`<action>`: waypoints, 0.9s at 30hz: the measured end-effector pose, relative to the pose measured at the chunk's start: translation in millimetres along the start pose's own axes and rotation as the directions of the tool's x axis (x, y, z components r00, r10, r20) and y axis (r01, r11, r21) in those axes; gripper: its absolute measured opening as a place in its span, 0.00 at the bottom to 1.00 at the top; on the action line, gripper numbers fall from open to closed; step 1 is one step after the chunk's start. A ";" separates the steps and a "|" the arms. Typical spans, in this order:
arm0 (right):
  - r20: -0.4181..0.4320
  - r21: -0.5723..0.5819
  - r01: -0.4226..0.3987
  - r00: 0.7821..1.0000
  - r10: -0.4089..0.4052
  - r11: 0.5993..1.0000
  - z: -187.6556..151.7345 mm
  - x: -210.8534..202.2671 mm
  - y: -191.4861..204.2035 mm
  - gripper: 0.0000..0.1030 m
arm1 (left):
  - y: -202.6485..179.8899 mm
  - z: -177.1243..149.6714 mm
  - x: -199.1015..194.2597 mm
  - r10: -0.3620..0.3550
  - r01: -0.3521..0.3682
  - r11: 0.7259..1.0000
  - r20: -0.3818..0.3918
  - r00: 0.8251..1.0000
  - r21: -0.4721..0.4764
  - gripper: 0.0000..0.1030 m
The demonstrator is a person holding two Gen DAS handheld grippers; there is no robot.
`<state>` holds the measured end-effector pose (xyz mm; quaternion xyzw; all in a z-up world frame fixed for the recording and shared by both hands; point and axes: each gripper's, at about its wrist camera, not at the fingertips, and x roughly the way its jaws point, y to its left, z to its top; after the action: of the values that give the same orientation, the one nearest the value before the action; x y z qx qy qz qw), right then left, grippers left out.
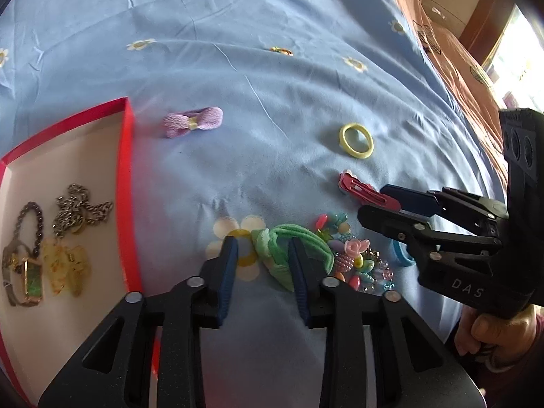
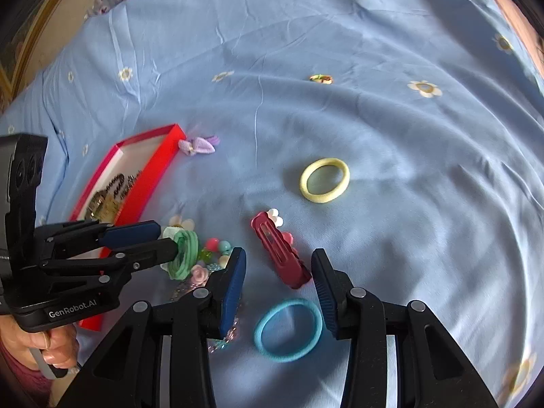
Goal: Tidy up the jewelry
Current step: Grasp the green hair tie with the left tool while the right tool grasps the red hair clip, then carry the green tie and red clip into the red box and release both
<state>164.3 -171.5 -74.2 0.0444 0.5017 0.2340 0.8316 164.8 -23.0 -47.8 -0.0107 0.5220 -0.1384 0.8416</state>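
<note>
My left gripper (image 1: pixel 263 261) is open, its fingers on either side of the green hair tie (image 1: pixel 306 243) on the blue bedsheet; it also shows in the right wrist view (image 2: pixel 166 241). My right gripper (image 2: pixel 278 268) is open over the dark red hair clip (image 2: pixel 280 255), with the blue hair tie (image 2: pixel 288 329) just below it. The red clip (image 1: pixel 365 190) lies by the right gripper (image 1: pixel 374 200) in the left wrist view. A bead bracelet (image 1: pixel 353 255) lies beside the green tie. The red box (image 1: pixel 127 183) holds chains, a watch and a yellow clip (image 1: pixel 64 268).
A yellow hair tie (image 2: pixel 324 180) and a purple bow (image 2: pixel 199 145) lie further out on the sheet. A small colourful clip (image 2: pixel 321 78) lies far back. The box wall (image 2: pixel 149 176) stands left of the pile. A brown cover (image 1: pixel 452 64) lies at the right.
</note>
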 end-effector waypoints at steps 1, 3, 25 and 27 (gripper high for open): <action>-0.001 -0.006 0.003 1.000 -0.003 1.000 0.2 1.9 0.5 0.39 | -0.7 0.3 1.6 -0.012 0.012 1.000 -0.002 1.000 0.004 0.15; 0.004 -0.017 0.016 1.000 -0.016 1.000 0.1 2.6 1.0 0.32 | -2.2 0.7 2.3 -0.019 0.019 1.000 0.003 1.000 0.012 0.11; 0.106 0.008 -0.103 0.989 0.101 0.995 -2.5 -39.0 40.3 0.16 | 36.9 -26.1 -68.1 -0.051 0.066 0.993 0.152 0.987 -0.096 0.06; 0.102 0.000 -0.117 0.988 0.116 0.993 -2.8 -38.4 47.9 0.16 | 41.5 -29.6 -74.4 -0.043 0.061 0.992 0.163 0.986 -0.108 0.06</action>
<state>130.4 -146.2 -29.5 0.0881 0.4557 0.2782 0.8410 116.9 38.8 -2.9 -0.0827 0.4593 -0.1293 0.8749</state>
